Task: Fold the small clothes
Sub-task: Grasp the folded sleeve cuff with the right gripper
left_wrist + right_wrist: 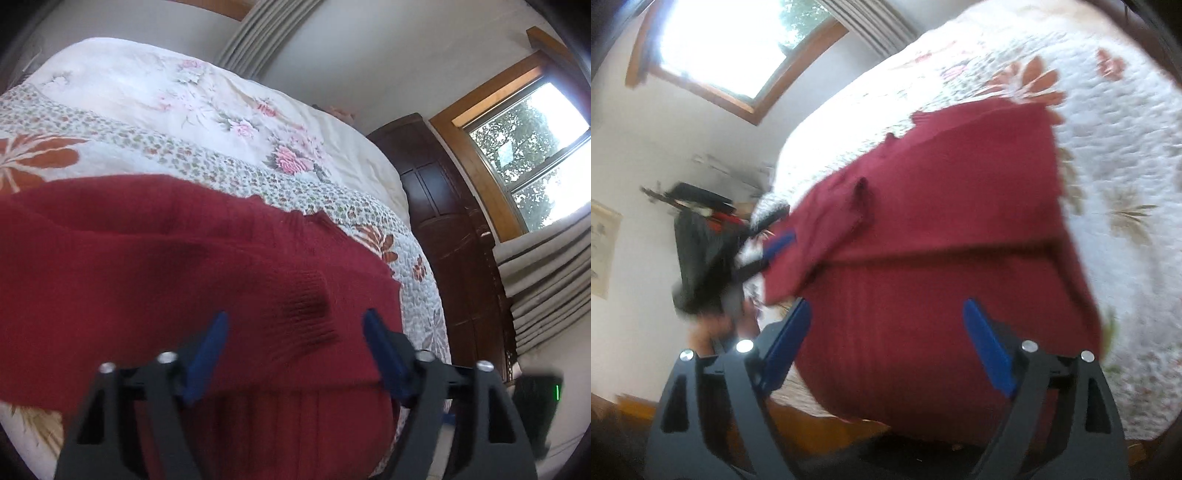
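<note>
Dark red knitted sweater [155, 258] is laid partly folded at the floral quilted bed's [155, 96] near edge. Left tongs [295, 325] and right tongs [886, 314] are spread wide, nothing held. Risk: overhanging hem could be dragged off; folded flap could be unfolded if snagged.

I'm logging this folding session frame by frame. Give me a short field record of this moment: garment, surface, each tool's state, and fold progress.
garment: dark red knitted sweater, partly folded, one flap laid over its ribbed body
surface: floral quilted bedspread on a bed
left tool: open, over the sweater, holding nothing
right tool: open, over the sweater, holding nothing
background: wood-framed window, dark wooden cabinet
progress: fold unfinished
</note>
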A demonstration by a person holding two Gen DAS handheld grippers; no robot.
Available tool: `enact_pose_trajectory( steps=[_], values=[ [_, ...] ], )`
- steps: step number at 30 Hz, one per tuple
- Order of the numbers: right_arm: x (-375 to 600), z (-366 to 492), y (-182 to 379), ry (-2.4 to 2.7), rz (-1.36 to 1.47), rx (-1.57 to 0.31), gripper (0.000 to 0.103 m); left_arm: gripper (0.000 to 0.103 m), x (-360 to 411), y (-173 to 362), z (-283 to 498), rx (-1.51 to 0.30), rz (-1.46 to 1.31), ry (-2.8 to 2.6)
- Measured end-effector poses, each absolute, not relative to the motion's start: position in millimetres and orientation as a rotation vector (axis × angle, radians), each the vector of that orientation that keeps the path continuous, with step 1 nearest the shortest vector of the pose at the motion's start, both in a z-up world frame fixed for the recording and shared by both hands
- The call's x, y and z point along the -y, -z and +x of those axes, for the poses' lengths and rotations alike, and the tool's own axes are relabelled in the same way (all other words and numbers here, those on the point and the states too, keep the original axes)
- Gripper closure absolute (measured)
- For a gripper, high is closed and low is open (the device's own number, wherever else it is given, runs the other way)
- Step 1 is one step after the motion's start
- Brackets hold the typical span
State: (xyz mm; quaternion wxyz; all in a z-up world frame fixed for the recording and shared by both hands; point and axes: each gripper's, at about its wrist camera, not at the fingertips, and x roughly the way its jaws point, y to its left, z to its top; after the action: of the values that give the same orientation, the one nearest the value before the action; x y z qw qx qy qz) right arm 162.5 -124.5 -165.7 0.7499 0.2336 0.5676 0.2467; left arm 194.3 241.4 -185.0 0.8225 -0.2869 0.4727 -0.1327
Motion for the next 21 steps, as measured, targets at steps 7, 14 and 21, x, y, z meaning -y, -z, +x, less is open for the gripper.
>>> enact_pose_trajectory(
  steps=[7, 14, 21],
  values=[
    [79, 257, 210, -0.715, 0.736, -1.430, 0.059, 0.018, -275, 188, 111, -1.051, -0.584, 0.195],
    [42, 304, 245, -0.724, 0.750, -1.542, 0.054, 0.018, -312, 220, 18, -1.130, -0.686, 0.034],
    [25, 316, 256, -0.724, 0.712, -1.589, 0.047, 0.018, -332, 226, -14, -1.116, -0.783, -0.043]
  ],
)
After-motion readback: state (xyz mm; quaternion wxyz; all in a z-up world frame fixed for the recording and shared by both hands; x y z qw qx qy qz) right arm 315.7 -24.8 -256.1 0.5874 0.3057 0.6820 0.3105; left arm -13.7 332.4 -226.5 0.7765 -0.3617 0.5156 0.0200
